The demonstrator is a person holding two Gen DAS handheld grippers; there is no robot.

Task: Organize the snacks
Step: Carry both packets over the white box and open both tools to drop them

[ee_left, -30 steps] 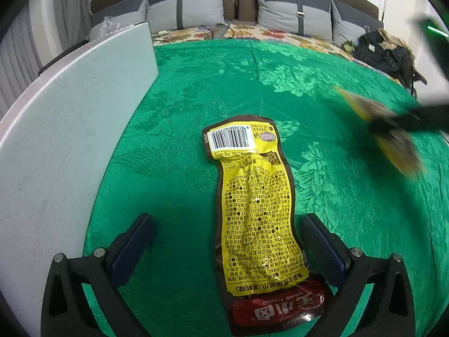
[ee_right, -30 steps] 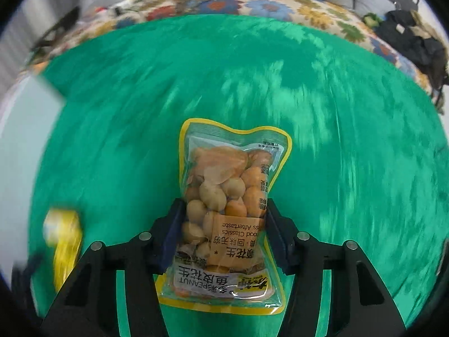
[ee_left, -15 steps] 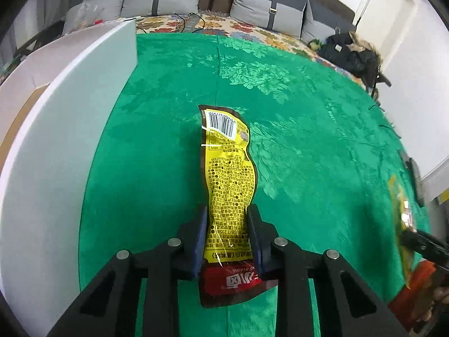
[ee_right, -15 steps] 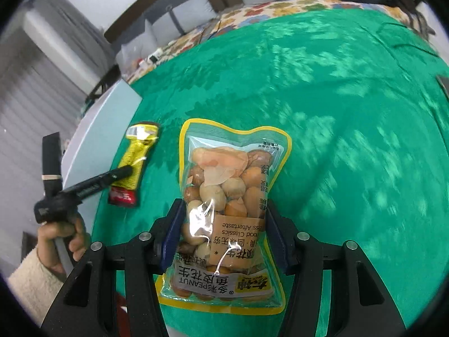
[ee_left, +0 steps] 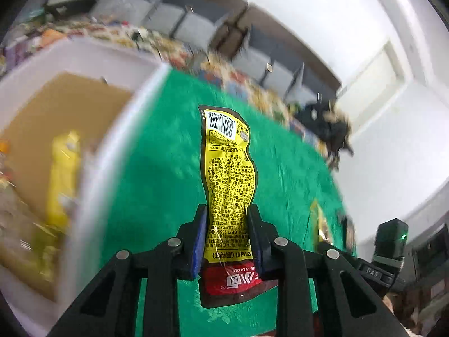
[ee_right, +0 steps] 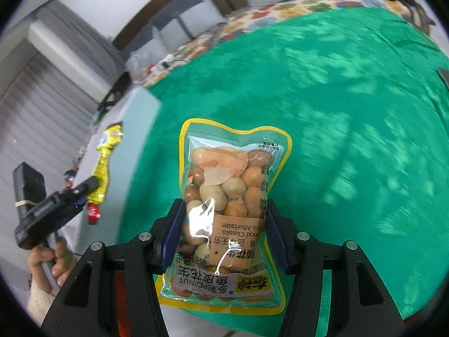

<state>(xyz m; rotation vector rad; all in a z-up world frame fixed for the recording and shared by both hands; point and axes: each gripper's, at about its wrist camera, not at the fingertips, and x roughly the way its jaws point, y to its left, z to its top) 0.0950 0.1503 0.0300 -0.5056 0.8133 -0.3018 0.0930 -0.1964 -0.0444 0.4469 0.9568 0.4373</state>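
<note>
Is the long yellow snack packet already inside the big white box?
Not yet. The long yellow snack packet hangs clamped in the left gripper above the green cloth, beside the white box.

Green patterned cloth [ee_right: 322,90], grey cushions [ee_left: 174,16] against white walls [ee_left: 322,14].

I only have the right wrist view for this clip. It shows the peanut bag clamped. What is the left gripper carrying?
Observer: The left gripper is shut on a yellow snack packet with a red end, held above the green cloth.
Operator: Is the box open?
Observer: Yes. The left view looks into the white box; its inside is brown.
Operator: Anything in it?
Observer: Another yellow packet lies inside, blurred.
Operator: My side?
Observer: The right gripper is shut on the peanut bag.
</note>
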